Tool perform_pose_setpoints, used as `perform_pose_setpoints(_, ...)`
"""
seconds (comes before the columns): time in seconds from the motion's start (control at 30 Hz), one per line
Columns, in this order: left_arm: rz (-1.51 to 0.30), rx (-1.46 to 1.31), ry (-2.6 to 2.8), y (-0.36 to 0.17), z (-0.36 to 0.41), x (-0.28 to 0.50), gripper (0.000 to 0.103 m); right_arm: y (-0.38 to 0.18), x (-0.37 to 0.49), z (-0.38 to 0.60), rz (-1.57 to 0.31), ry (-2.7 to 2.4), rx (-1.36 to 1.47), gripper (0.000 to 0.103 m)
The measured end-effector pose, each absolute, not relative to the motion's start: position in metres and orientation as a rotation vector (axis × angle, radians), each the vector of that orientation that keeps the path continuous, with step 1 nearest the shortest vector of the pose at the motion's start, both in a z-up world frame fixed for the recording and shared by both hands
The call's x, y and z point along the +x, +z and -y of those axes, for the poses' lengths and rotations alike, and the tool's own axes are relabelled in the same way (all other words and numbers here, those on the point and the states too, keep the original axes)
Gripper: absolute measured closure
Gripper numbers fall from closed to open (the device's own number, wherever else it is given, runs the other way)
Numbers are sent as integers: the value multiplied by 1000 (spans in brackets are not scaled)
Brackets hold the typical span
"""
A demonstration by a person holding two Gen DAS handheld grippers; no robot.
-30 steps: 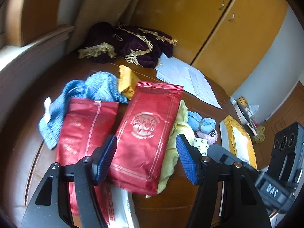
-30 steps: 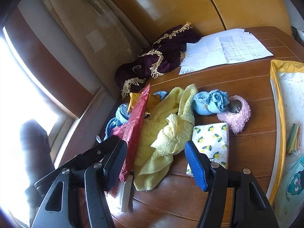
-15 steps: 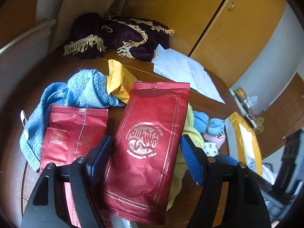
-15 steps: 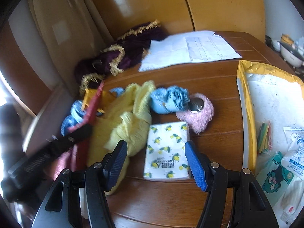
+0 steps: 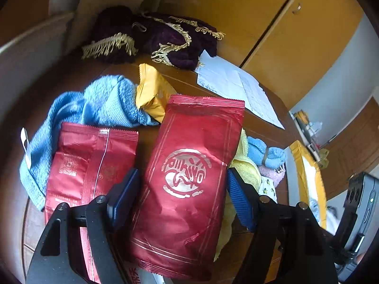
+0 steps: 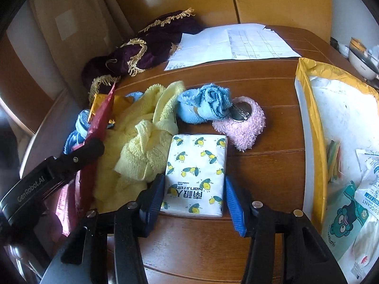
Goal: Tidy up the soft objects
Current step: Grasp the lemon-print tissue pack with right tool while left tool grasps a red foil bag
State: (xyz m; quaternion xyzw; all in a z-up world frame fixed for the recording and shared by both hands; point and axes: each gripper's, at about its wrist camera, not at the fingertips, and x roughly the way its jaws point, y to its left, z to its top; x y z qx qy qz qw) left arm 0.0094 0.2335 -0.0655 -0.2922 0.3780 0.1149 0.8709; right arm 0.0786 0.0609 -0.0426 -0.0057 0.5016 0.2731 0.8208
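Note:
A large red foil pouch (image 5: 189, 177) leans on a yellow towel (image 6: 142, 146). My left gripper (image 5: 181, 197) is open and straddles the pouch's lower half. A white tissue pack with a lemon print (image 6: 196, 165) lies flat on the wooden table (image 6: 272, 165). My right gripper (image 6: 194, 198) has narrowed onto its near end, with a blue pad against each long side. A blue towel (image 5: 101, 101), a rolled blue cloth (image 6: 203, 104) and a pink fluffy piece (image 6: 244, 127) lie around them.
A second red pouch (image 5: 90, 165) and a yellow snack pack (image 5: 151, 94) lie at the left. A purple fringed cloth (image 6: 142, 54) and papers (image 6: 236, 45) are at the back. A yellow-edged bag of packets (image 6: 312, 123) fills the right side.
My right gripper has swung from the yellow towel to the tissue pack, and its fingers have drawn in against the pack. My left gripper has moved forward around the big red pouch, its gap unchanged.

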Motion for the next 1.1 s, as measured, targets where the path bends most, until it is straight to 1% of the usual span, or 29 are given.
perform_pose_setpoints(0.13,-786,-602,235,-65,-229,8,31,-36,75,-58,-1028,595,8,52)
perform_pose_setpoints(0.33,-790,-586,249,-68,-227,11,29,-33,76,-60,-1029,600,9,52)
perform_pose_setpoints(0.53,-787,-654,208,-67,-236,6,37,-32,76,-59,-1026,607,20,52)
perform_pose_setpoints(0.67,-735,-709,195,-62,-243,-3,37,-32,76,-57,-1025,612,29,52)
perform_pose_setpoints(0.9,-601,-680,191,-42,-237,-20,37,-29,75,-56,-1015,627,47,52)
perform_pose_setpoints(1.1,-554,-722,178,-38,-244,-26,38,-19,70,-48,-966,663,87,52)
